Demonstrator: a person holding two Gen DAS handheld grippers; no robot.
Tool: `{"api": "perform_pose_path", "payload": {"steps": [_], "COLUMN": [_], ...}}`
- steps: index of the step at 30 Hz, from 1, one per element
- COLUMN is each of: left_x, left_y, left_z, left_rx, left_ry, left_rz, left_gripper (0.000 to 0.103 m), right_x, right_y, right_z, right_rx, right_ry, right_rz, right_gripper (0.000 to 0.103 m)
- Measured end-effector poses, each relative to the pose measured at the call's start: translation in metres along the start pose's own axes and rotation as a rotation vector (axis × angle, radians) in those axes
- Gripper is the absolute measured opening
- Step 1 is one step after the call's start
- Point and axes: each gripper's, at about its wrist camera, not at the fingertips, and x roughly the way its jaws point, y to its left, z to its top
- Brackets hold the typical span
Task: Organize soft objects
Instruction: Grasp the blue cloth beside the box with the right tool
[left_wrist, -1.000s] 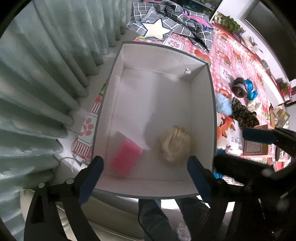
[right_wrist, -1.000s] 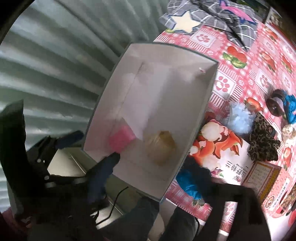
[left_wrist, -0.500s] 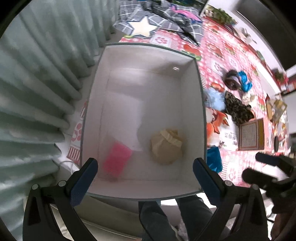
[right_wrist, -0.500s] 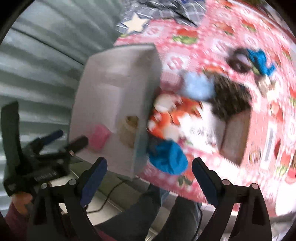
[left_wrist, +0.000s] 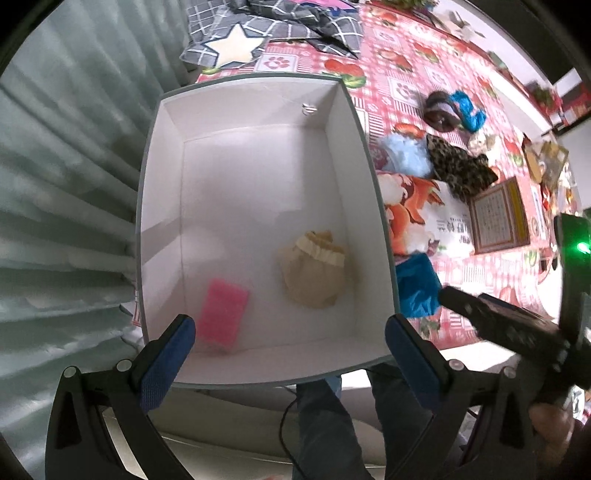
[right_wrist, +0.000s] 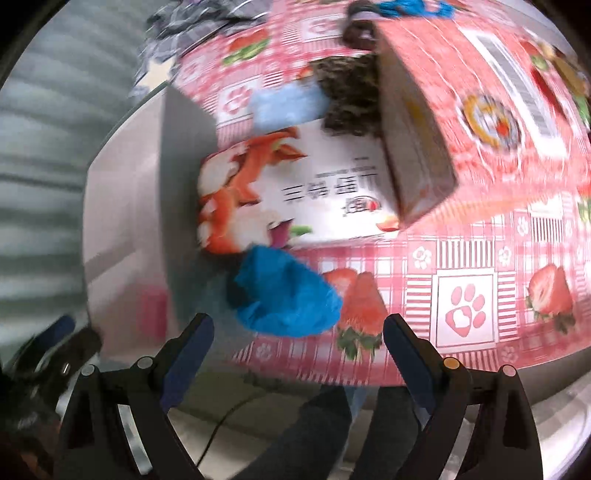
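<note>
A white open box (left_wrist: 258, 173) holds a pink sponge (left_wrist: 221, 312) and a beige cloth pouch (left_wrist: 314, 275). My left gripper (left_wrist: 290, 354) hangs open and empty over the box's near edge. A crumpled blue cloth (right_wrist: 282, 295) lies on the red tablecloth beside the box, also in the left wrist view (left_wrist: 417, 286). My right gripper (right_wrist: 295, 354) is open and empty just in front of the blue cloth. A light blue fluffy item (left_wrist: 404, 155), a leopard-print cloth (left_wrist: 458, 168) and a dark hair band with blue cloth (left_wrist: 452, 110) lie farther back.
A printed bag with a fox picture (right_wrist: 295, 192) and a red carton (right_wrist: 461, 92) lie behind the blue cloth. A grey checked blanket with a star (left_wrist: 266, 33) lies at the back. Curtains (left_wrist: 62, 166) hang on the left. The table edge (right_wrist: 314, 376) is near.
The right gripper has swung away from the box and down toward the blue cloth on the table. The left gripper has stayed over the box, shifting slightly.
</note>
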Motion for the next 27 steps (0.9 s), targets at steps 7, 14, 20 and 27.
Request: {"api": "perform_pose_path", "payload": {"steps": [7,14,20,27], "left_x": [0.002,0.005,0.011,0.015], "left_y": [-0.012,-0.025,-0.03,-0.038], "left_z": [0.001,0.003,0.009,0.008], "left_rx": [0.058,0.116,0.128,0.153], "left_ry": [0.019,0.034,0.05,0.065], "left_rz": [0.046,0.079,0.096,0.108], "left_gripper": [0.103,0.103,0.103,0.103], "right_x": [0.035,0.041,0.043,0.064], "right_y": [-0.009,-0.006,-0.012,-0.005], "right_z": [0.0,-0.009,-0.016,-0.02], "right_rx": [0.095,0.085,0.113,0.077], "right_ry": [-0.032,-0.073,-0.113,-0.069], "right_rz": [0.087,0.089,0.095,0.11], "right_gripper": [0.094,0.094,0.094,0.057]}}
